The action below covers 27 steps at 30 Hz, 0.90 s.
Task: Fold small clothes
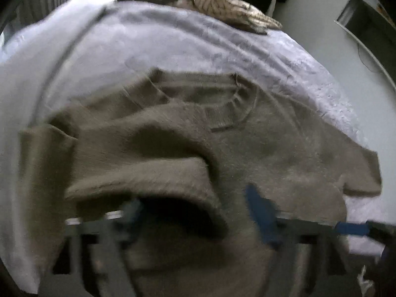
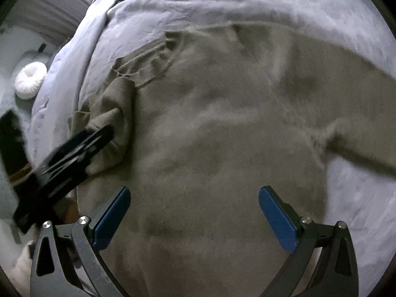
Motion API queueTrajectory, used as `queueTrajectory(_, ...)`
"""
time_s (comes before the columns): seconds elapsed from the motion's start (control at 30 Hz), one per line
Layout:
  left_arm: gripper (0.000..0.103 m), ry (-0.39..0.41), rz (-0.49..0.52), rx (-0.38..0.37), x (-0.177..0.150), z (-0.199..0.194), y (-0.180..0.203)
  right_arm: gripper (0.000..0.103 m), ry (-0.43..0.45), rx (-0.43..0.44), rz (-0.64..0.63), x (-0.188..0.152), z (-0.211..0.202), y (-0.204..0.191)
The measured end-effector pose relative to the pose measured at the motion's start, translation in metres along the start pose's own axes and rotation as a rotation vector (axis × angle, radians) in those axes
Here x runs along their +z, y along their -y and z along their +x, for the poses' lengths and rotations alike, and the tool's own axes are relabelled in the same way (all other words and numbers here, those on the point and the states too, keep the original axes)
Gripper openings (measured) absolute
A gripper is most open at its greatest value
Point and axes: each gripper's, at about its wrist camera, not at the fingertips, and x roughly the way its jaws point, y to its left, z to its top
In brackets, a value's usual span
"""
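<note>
Right wrist: right gripper [image 2: 194, 212] spread above sweater [image 2: 222, 123]

A wrinkled pale lavender bedsheet [image 1: 173, 47] is spreading out under me. At its far edge a crumpled beige-and-dark striped cloth [image 1: 222, 5] is lying bunched up. Off the sheet's left side, a white ribbed ring-shaped cushion [image 2: 31, 80] is sitting on the pale floor.

Bed with lavender cover [image 2: 247, 2]; brown knit sweater [image 2: 222, 123] spread flat across frame centre; striped cloth bundle [image 1: 217, 2], possibly a blanket, at top edge
</note>
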Motion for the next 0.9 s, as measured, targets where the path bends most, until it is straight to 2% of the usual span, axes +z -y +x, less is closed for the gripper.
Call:
queueTrajectory(0.1, 0.093, 0.052, 0.032, 0.035, 0.007, -0.024, -0.01, 0.103, 0.035, -0.036, -0.112, 0.013, 0.0, -0.025)
queueTrajectory(0.2, 0.093, 0.095, -0.015, 0.068, 0.019, -0.047, -0.042, 0.103, 0.073, -0.095, -0.275, 0.025, 0.006, -0.069)
queueTrajectory(0.27, 0.093, 0.108, -0.062, 0.126, 0.021, -0.06, -0.07, 0.103, 0.104, -0.158, -0.405, 0.031, 0.019, -0.103)
queueTrajectory(0.4, 0.093, 0.025, -0.183, 0.303, 0.011, -0.054, -0.139, 0.103, 0.157, -0.339, -0.675, 0.032, 0.057, -0.161)
queueTrajectory(0.47, 0.093, -0.013, -0.237, 0.332, 0.004, -0.044, -0.162, 0.1, 0.181, -0.451, -0.792, 0.03, 0.081, -0.179)
queueTrajectory(0.5, 0.093, -0.029, -0.254, 0.339, 0.001, -0.038, -0.168, 0.095, 0.202, -0.532, -0.849, 0.03, 0.096, -0.186)
queueTrajectory(0.57, 0.093, -0.059, -0.285, 0.339, -0.006, -0.029, -0.179, 0.028, 0.222, -0.577, -0.881, 0.034, 0.104, -0.184)
queueTrajectory(0.6, 0.093, -0.074, -0.286, 0.343, -0.009, -0.02, -0.181, 0.017, 0.214, -0.542, -0.833, 0.04, 0.1, -0.177)
queueTrajectory(0.63, 0.093, -0.079, -0.282, 0.348, -0.011, -0.017, -0.181, 0.016, 0.215, -0.5, -0.771, 0.047, 0.092, -0.17)
queueTrajectory(0.7, 0.093, -0.076, -0.261, 0.36, -0.014, -0.015, -0.18, 0.016, 0.238, -0.34, -0.532, 0.066, 0.064, -0.138)
queueTrajectory(0.77, 0.093, -0.076, -0.249, 0.363, -0.016, -0.014, -0.18, 0.016, 0.257, -0.152, -0.266, 0.079, 0.04, -0.09)
queueTrajectory(0.8, 0.093, -0.076, -0.247, 0.36, -0.016, -0.013, -0.18, 0.016, 0.257, -0.1, -0.175, 0.081, 0.035, -0.072)
queueTrajectory(0.83, 0.093, -0.078, -0.246, 0.357, -0.016, -0.013, -0.181, 0.018, 0.251, -0.013, -0.019, 0.081, 0.03, -0.038)
queueTrajectory(0.9, 0.095, -0.084, -0.245, 0.345, -0.017, -0.012, -0.184, 0.036, 0.217, 0.084, 0.15, 0.076, 0.032, 0.0)
